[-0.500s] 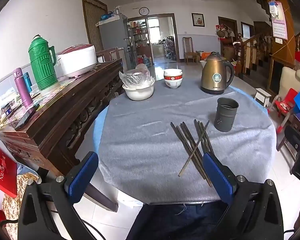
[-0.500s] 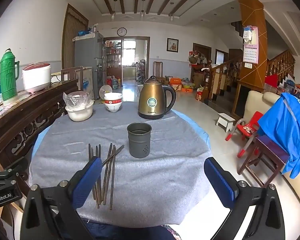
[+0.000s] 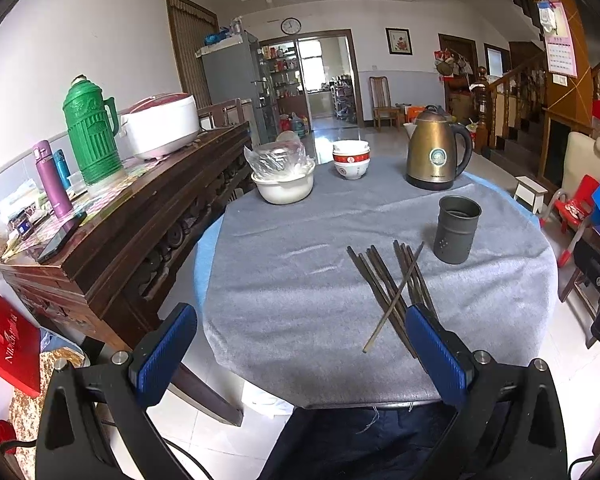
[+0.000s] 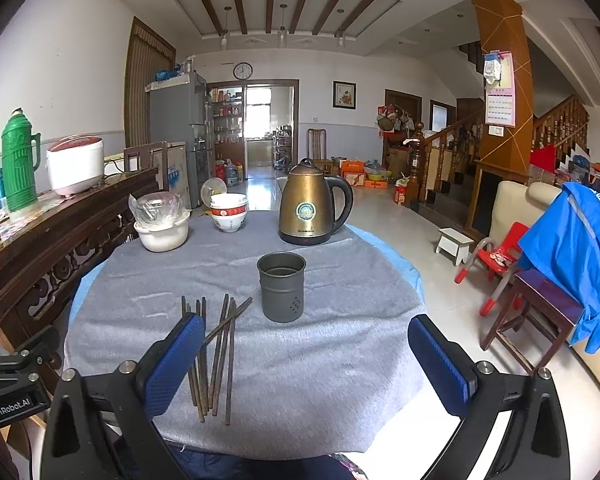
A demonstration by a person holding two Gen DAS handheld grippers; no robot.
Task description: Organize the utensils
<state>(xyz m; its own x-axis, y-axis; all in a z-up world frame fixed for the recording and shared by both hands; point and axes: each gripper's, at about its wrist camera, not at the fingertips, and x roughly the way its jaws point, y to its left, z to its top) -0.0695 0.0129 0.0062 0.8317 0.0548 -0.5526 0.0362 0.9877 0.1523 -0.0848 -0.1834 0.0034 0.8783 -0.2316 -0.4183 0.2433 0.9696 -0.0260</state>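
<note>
Both tongs stand spread as wide as they go and empty: the left gripper (image 3: 300, 354) has only bare grey cloth between its blue pads, and the right gripper (image 4: 306, 364) likewise grips nothing. Compared with half a second ago almost nothing differs; the left wrist view frames the table nearly as it did, the right one sits perhaps a touch lower, and the utensils lie untouched, so the sorting has, by the look of it, not begun. Just ahead of the left gripper's right finger lie the chopsticks (image 3: 392, 284), a loose bundle on the cloth with one stick crossed over the rest; in the right wrist view the same bundle (image 4: 216, 344) lies partly behind the right gripper's left finger. Beyond the sticks, and apart from them, stands the grey holder cup (image 4: 281, 286), upright and seemingly empty. Farther off sit the kettle (image 4: 310, 204) and stacked bowls (image 4: 228, 212).
</note>
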